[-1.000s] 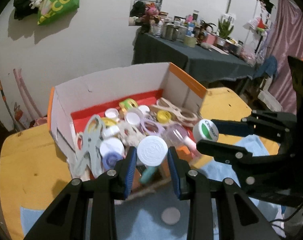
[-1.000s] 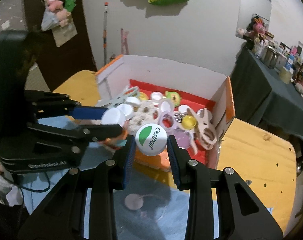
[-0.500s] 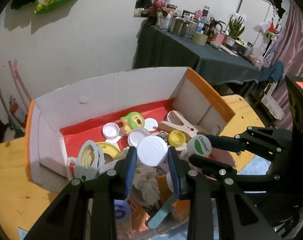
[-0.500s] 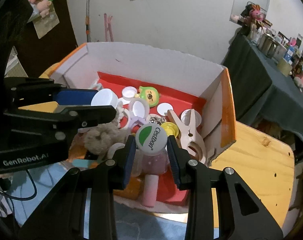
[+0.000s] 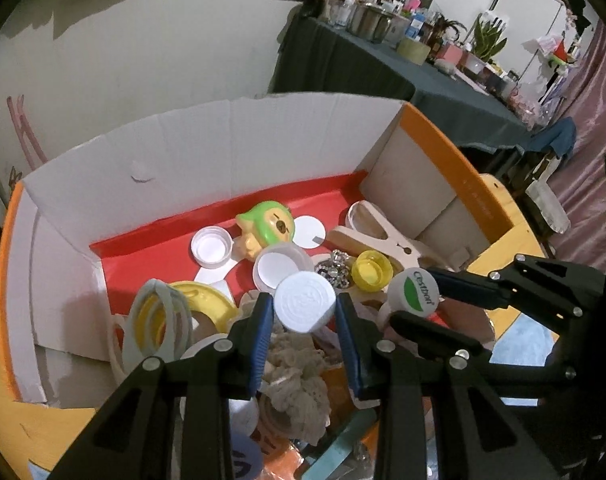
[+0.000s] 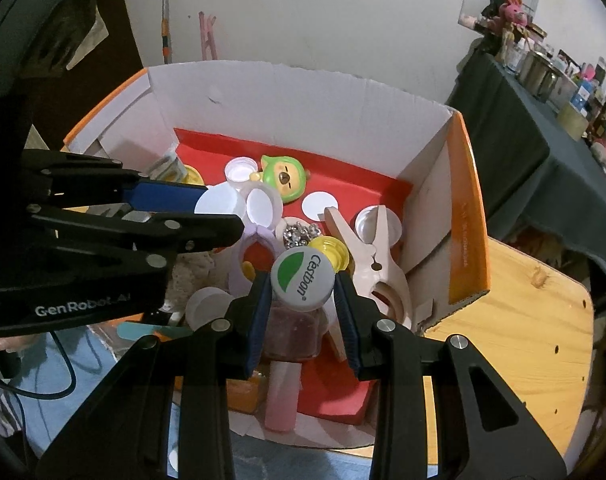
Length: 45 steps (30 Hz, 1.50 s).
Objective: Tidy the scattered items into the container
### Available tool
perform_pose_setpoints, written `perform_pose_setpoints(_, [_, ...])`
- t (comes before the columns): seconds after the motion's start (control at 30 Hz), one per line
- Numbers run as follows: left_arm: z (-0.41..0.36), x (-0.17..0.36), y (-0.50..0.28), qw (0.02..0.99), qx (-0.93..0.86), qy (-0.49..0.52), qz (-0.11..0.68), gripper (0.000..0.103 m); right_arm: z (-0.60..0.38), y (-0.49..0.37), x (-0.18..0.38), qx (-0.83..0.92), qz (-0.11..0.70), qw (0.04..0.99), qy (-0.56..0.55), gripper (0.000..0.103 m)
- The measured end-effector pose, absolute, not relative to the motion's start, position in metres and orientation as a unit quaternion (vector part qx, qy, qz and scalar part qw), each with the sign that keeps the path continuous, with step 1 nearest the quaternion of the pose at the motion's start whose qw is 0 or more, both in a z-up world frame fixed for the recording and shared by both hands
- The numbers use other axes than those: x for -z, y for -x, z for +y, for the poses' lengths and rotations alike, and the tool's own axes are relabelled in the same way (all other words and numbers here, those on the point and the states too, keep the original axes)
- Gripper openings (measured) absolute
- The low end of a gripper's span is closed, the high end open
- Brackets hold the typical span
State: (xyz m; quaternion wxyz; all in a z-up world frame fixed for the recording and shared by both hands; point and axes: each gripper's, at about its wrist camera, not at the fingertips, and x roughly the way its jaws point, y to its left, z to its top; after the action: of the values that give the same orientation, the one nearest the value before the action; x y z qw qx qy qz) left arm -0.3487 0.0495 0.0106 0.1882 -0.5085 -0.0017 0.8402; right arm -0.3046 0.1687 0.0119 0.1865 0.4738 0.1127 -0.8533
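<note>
Overhead, both caps (image 5: 305, 307) inside box rim (image 5: 455, 148)

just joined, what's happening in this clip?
A person is tidying small items into a cardboard box, using a hand-held gripper in each hand. The left hand-held gripper is clamped on a plain white cap; the right hand-held gripper is clamped on a white cap with a green logo. Both caps are held over the box, not yet released. The box already holds other caps, a green toy and a wooden clip.
</note>
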Motion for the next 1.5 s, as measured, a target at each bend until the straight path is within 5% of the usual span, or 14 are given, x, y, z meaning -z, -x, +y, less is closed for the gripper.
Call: perform_pose_setpoints(1.5, [0.069,0.003,0.358,0.172,-0.825,0.538,0.026,0.038,0.166,0.309,-0.012,0.841,0.124,0.181,-0.494,0.031])
